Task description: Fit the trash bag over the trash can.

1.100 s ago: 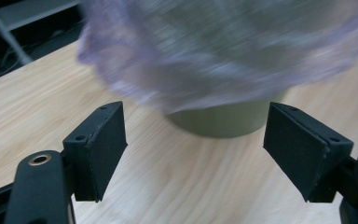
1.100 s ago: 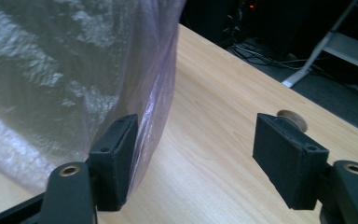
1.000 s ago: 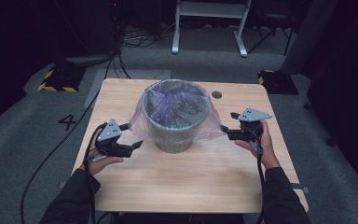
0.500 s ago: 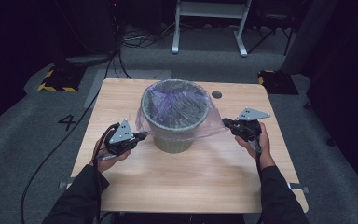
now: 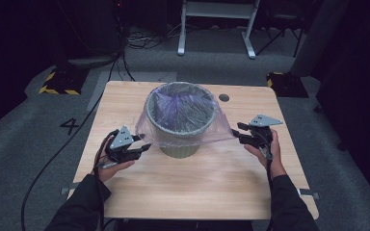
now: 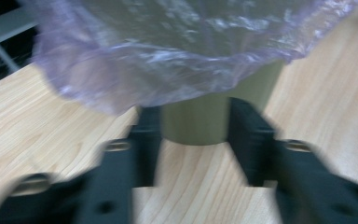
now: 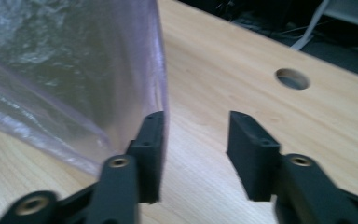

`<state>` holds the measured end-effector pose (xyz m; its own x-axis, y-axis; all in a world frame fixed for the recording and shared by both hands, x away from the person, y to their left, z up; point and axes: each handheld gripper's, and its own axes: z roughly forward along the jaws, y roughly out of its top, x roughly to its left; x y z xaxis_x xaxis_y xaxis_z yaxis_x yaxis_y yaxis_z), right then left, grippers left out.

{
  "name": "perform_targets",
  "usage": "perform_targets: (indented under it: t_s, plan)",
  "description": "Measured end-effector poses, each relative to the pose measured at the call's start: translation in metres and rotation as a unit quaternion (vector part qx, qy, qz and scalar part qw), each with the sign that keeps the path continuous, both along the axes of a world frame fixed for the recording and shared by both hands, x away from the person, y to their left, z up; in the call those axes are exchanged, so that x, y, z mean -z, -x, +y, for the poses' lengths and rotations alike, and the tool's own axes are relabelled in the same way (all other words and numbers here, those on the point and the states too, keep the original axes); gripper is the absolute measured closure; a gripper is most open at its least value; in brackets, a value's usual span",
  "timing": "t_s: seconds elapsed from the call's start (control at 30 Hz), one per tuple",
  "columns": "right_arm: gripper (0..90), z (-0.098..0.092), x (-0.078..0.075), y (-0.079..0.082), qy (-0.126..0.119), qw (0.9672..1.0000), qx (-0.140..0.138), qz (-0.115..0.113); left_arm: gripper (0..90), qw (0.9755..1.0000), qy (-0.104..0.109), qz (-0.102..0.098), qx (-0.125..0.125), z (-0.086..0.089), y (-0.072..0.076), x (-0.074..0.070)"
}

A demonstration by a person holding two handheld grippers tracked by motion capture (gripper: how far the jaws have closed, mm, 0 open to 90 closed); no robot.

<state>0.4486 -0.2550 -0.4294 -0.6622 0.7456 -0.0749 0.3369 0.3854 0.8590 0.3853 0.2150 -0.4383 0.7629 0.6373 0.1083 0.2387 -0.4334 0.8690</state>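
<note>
Floor marking (image 5: 69, 126) reads "4"; bin (image 5: 180, 144) unlabelled.

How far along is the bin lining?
Done: the purple bag sits inside the green bin, its mouth folded over the rim. In hand: left gripper and right gripper flank the loose skirt, jaws just reopened; the film lies beside the right jaw, unclamped. Left: probably pulling the skirt down snug.
</note>
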Motion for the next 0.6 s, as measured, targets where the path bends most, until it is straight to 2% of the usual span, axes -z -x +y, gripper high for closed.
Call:
perform_targets:
  t_s: [0.1,0.17,0.23,0.3,0.4,0.47,0.5,0.57,0.6]
  plan:
    - [38.5,-0.010,-0.011,0.007,-0.014,0.9996,0.015,-0.020,23.5,0.9997,0.018,0.006,-0.016,0.005,0.002,-0.001]
    - [32.8,-0.012,-0.017,0.011,-0.003,0.9995,0.018,-0.024,16.5,0.9992,0.029,0.016,-0.024,0.008,0.002,-0.002]
    - [29.9,-0.016,-0.023,0.016,0.002,0.9993,0.020,-0.031,15.8,0.9990,0.027,0.018,-0.032,0.008,0.002,-0.003]
    - [29.4,-0.021,-0.029,0.021,-0.011,0.9990,0.018,-0.038,15.8,0.9989,0.028,0.017,-0.033,0.007,0.002,-0.005]
    - [27.9,-0.027,-0.036,0.026,-0.023,0.9985,0.013,-0.047,15.9,0.9995,0.027,0.010,-0.012,0.004,0.003,-0.010]
    - [27.7,-0.028,-0.038,0.028,-0.019,0.9986,0.008,-0.050,17.2,0.9998,0.019,0.003,-0.004,0.001,0.002,-0.011]
    - [27.7,-0.028,-0.039,0.028,-0.011,0.9986,0.010,-0.050,19.0,0.9999,0.014,0.003,-0.005,-0.001,0.001,-0.012]
    - [27.7,-0.024,-0.037,0.030,0.029,0.9978,0.022,-0.055,21.5,1.0000,0.003,0.007,-0.002,-0.006,-0.002,-0.012]
    - [27.7,-0.022,-0.035,0.031,0.038,0.9976,0.019,-0.054,22.7,1.0000,-0.001,0.006,-0.004,-0.008,-0.003,-0.012]
